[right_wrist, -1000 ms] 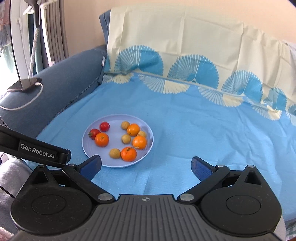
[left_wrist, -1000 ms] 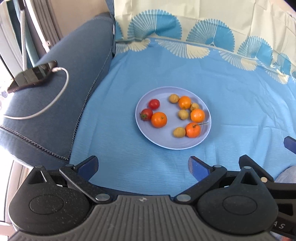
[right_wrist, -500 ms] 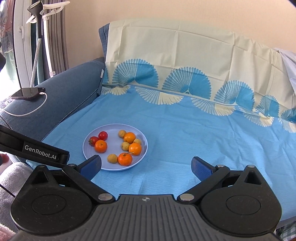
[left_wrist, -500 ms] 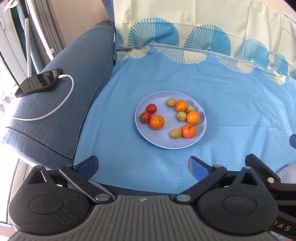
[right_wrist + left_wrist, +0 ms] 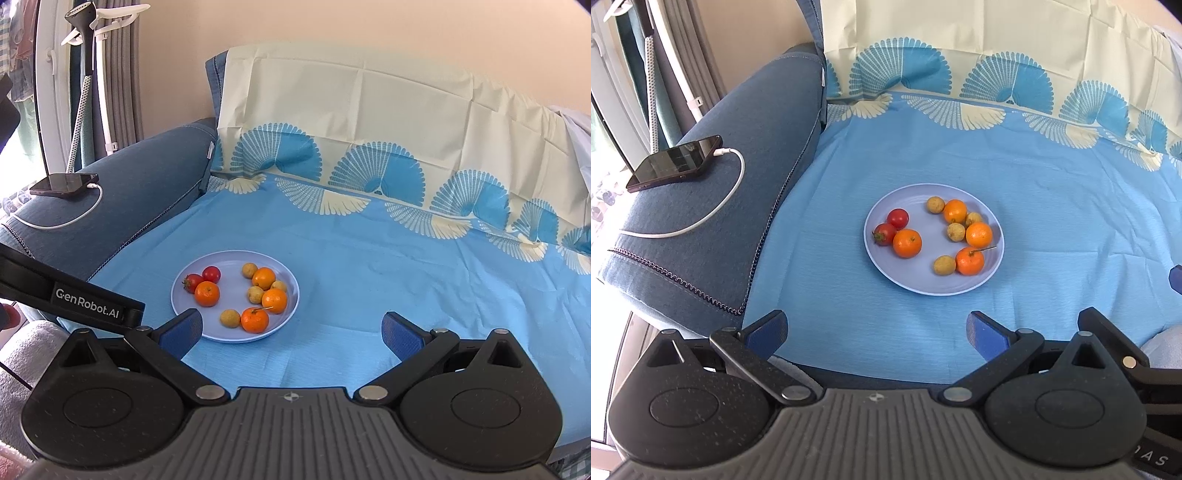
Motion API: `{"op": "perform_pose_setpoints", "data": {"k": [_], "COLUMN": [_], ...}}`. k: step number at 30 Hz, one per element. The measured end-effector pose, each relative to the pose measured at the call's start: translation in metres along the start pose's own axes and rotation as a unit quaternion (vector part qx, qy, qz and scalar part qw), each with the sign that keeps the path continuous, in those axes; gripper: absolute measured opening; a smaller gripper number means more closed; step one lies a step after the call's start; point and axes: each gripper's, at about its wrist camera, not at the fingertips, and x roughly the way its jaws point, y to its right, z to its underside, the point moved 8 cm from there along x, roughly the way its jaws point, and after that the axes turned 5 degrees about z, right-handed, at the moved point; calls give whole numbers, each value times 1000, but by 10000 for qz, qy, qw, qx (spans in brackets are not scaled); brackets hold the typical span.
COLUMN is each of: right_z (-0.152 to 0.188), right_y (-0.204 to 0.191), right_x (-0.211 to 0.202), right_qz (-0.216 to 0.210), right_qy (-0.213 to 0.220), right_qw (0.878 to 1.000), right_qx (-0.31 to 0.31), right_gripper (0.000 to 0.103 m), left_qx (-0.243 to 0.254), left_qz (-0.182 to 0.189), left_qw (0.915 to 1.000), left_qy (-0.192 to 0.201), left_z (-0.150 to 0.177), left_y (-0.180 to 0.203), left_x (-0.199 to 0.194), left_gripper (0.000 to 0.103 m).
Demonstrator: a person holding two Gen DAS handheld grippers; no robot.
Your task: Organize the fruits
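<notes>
While both grippers are held back from the fruit, a plate (image 5: 886, 266) is seen lying flat on a blue sheet (image 5: 1052, 206) spread over a sofa. On the plate two tomatoes (image 5: 897, 218) are set side by side at its left, with one orange (image 5: 907, 243) touching the nearer tomato. Three more oranges (image 5: 979, 234) are grouped at the right side of the plate, and four small tan fruits (image 5: 943, 265) are scattered among them; one of these touches the nearest orange, which carries a thin stem.

The left gripper (image 5: 877, 330) is held above the near edge of the sheet, its jaws spread wide and nothing gripped between them; the plate is framed in the gap, well apart from the fingertips. The right gripper (image 5: 291, 328) is likewise spread wide and empty, and its left fingertip (image 5: 183, 332) is seen overlapping the plate's near left rim in the right wrist view, though contact cannot be told. Part of the left gripper's body, marked with white lettering, is seen at the left of that view.

On the sofa arm (image 5: 738, 155), well apart from the plate, a phone (image 5: 676, 162) is laid with a white cable (image 5: 713, 216) plugged into it.
</notes>
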Motion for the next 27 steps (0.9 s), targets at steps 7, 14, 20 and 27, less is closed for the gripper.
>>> {"op": "perform_pose_setpoints", "data": {"k": [7, 14, 20, 27], "right_z": [1, 1, 2, 2], "right_y": [-1, -1, -1, 0], "right_x": [0, 0, 2, 4], "right_qz": [-5, -3, 0, -3], "right_qy": [-8, -21, -52, -60], "right_qw": [10000, 10000, 10000, 10000], "right_qx": [-5, 3, 30, 38], "right_gripper": [102, 102, 102, 102], "left_qx": [15, -106, 35, 101], "left_qz": [-238, -97, -111, -146], "left_qw": [9997, 9998, 9999, 9998], "left_qy": [-63, -115, -76, -54], "left_z": [3, 4, 5, 4], "left_y": [-3, -6, -1, 1], "left_x": [1, 4, 4, 3], "left_gripper": [103, 103, 103, 103]}}
